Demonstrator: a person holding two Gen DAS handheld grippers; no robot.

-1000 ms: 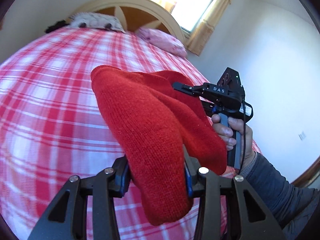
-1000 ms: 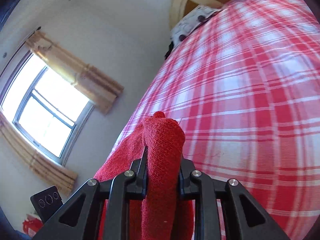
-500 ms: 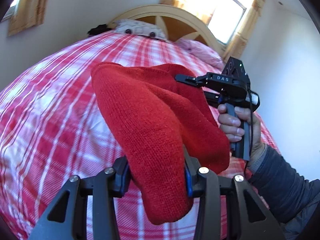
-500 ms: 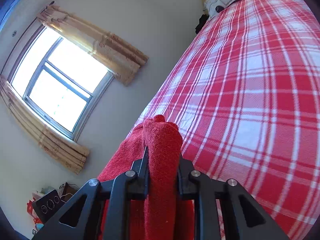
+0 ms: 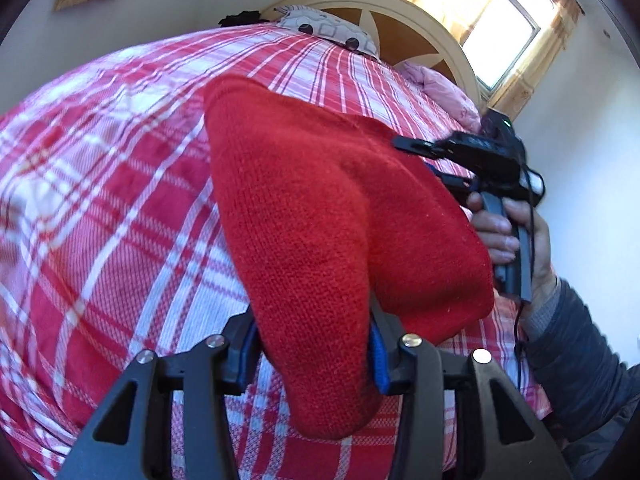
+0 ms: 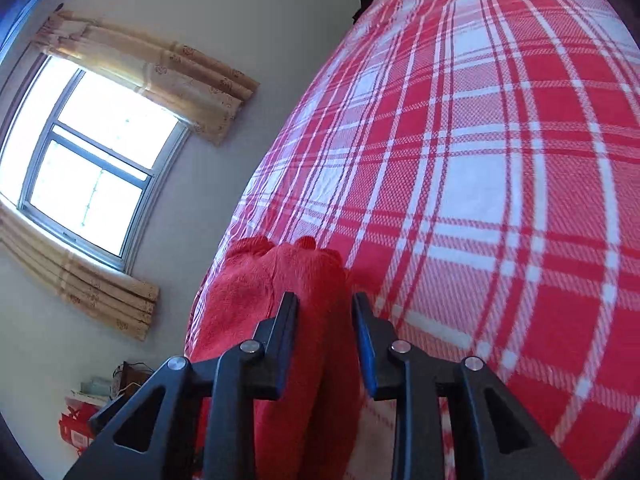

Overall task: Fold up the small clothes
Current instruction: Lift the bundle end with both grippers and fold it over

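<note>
A red knitted garment [image 5: 312, 216] hangs bunched above a red and white checked bed [image 5: 100, 208]. My left gripper [image 5: 312, 344] is shut on one end of it, and the cloth droops below the fingers. My right gripper [image 6: 324, 312] has its jaws a little apart around the other end of the red garment [image 6: 280, 312]; the cloth still lies between the fingers. The right gripper also shows in the left wrist view [image 5: 460, 152], at the garment's far right edge, held by a hand.
Pillows [image 5: 332, 32] and a curved wooden headboard [image 5: 404, 20] are at the far end of the bed. A curtained window [image 6: 88, 168] is on the wall beside the bed [image 6: 480, 160]. Boxes [image 6: 80, 420] stand on the floor below it.
Both grippers have swung down toward the bed with the garment. My right gripper's jaws have parted, and the cloth sits looser between them.
</note>
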